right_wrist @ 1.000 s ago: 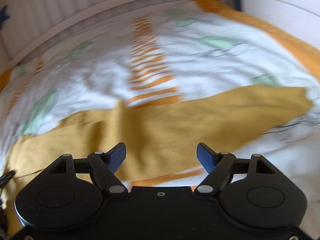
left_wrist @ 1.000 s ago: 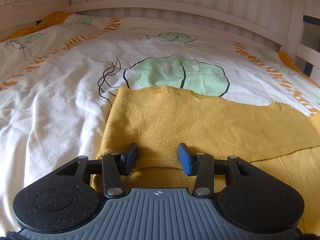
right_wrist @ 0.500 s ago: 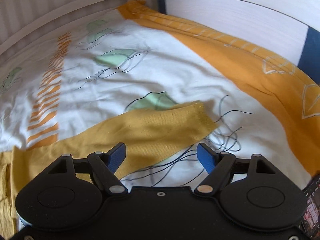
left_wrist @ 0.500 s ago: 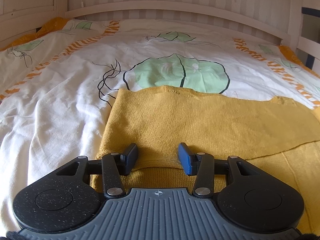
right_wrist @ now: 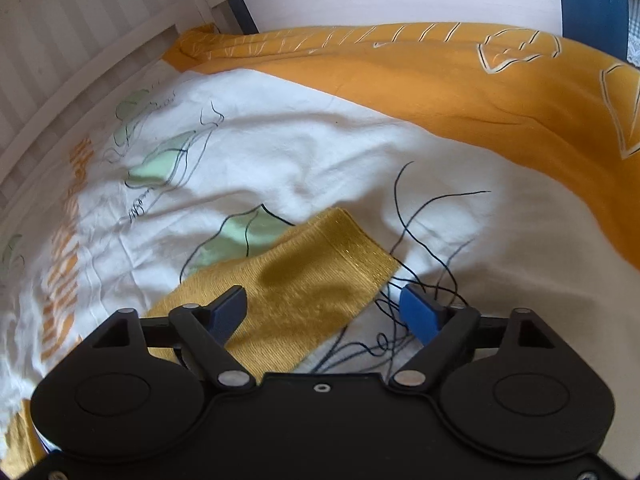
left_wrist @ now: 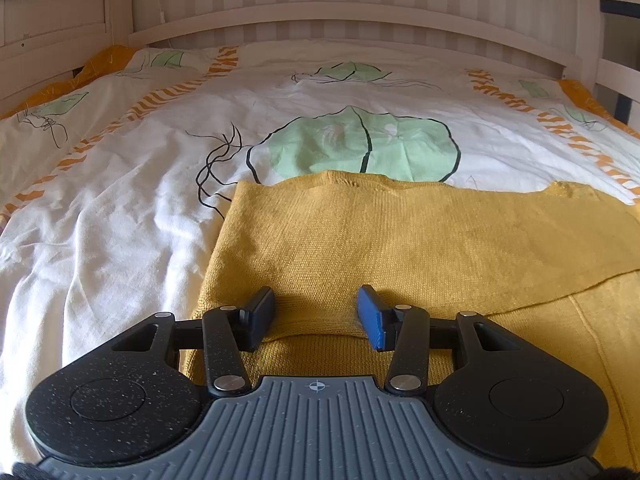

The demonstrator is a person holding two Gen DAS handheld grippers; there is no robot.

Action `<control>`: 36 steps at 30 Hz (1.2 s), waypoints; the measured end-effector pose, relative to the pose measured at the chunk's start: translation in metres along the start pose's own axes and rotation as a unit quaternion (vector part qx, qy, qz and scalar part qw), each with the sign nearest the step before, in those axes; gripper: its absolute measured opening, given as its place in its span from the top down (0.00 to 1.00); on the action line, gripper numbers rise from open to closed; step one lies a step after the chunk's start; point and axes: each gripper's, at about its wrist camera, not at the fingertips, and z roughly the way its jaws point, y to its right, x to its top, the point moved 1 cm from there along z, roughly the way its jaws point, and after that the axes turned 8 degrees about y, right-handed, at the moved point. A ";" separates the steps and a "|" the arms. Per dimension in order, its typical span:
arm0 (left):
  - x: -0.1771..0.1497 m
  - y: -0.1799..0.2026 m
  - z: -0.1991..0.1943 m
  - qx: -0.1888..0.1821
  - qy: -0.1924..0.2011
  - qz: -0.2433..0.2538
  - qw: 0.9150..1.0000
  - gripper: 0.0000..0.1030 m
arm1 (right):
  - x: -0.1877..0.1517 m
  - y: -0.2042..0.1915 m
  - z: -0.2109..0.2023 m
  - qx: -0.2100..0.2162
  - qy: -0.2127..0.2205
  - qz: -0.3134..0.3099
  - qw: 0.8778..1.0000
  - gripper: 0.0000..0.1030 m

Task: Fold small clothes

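Note:
A mustard-yellow knit sweater (left_wrist: 400, 240) lies flat on the bed, with a sleeve folded across its body. My left gripper (left_wrist: 316, 312) is open and low over the near left part of the sweater, with cloth between its fingers. In the right wrist view the other sleeve (right_wrist: 304, 280) stretches out on the bedcover and ends in a ribbed cuff (right_wrist: 360, 252). My right gripper (right_wrist: 324, 312) is open just above the sleeve end. Its left finger is over the sleeve and its right finger is over the bedcover past the cuff.
The bed has a white cover (left_wrist: 120, 200) printed with green leaves, black lines and orange stripes. An orange border (right_wrist: 480, 92) runs along the right side. White slatted bed rails (left_wrist: 344, 20) stand at the far end and the sides.
My right gripper has swung right along the sleeve to its cuff end. The left gripper has stayed still and open over the sweater.

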 end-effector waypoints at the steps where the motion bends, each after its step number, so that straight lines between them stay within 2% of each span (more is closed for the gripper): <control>1: 0.000 0.000 0.000 0.000 0.000 0.001 1.000 0.56 | 0.001 -0.001 0.002 0.005 0.000 0.001 1.000 0.17; 2: 0.000 0.000 0.000 0.001 0.000 0.002 1.000 0.56 | 0.001 -0.003 0.004 0.010 0.001 0.000 1.000 0.26; 3: 0.000 0.000 0.000 0.001 0.000 0.002 1.000 0.56 | 0.001 -0.004 0.005 0.011 0.001 -0.002 1.000 0.46; 4: 0.000 0.000 0.000 0.001 0.000 0.003 1.000 0.55 | 0.001 -0.006 0.006 0.009 -0.003 -0.004 1.000 0.60; 5: 0.000 0.000 0.000 0.001 0.000 0.003 1.000 0.55 | 0.001 -0.007 0.007 0.007 -0.008 -0.006 1.000 0.80; 10: 0.000 0.001 0.000 0.002 -0.001 0.006 1.000 0.55 | 0.010 -0.015 -0.013 0.011 0.009 -0.034 0.999 0.84; 12: 0.000 0.001 0.000 0.004 -0.001 0.009 1.000 0.55 | 0.020 -0.018 -0.029 0.014 0.021 -0.039 0.999 0.89; 16: 0.000 0.002 0.000 0.006 -0.001 0.011 1.000 0.54 | 0.049 -0.035 -0.067 0.028 0.057 -0.070 0.996 0.89; 24: 0.002 0.000 0.001 0.001 -0.005 0.007 1.000 0.54 | 0.081 -0.102 -0.133 0.078 0.107 -0.118 0.984 0.89; 30: 0.007 -0.006 0.003 -0.015 -0.021 -0.006 1.000 0.52 | 0.081 -0.182 -0.176 0.152 0.121 -0.162 0.967 0.89; 36: 0.029 -0.010 0.003 -0.043 -0.067 0.006 0.997 0.52 | 0.051 -0.268 -0.221 0.261 0.123 -0.204 0.936 0.89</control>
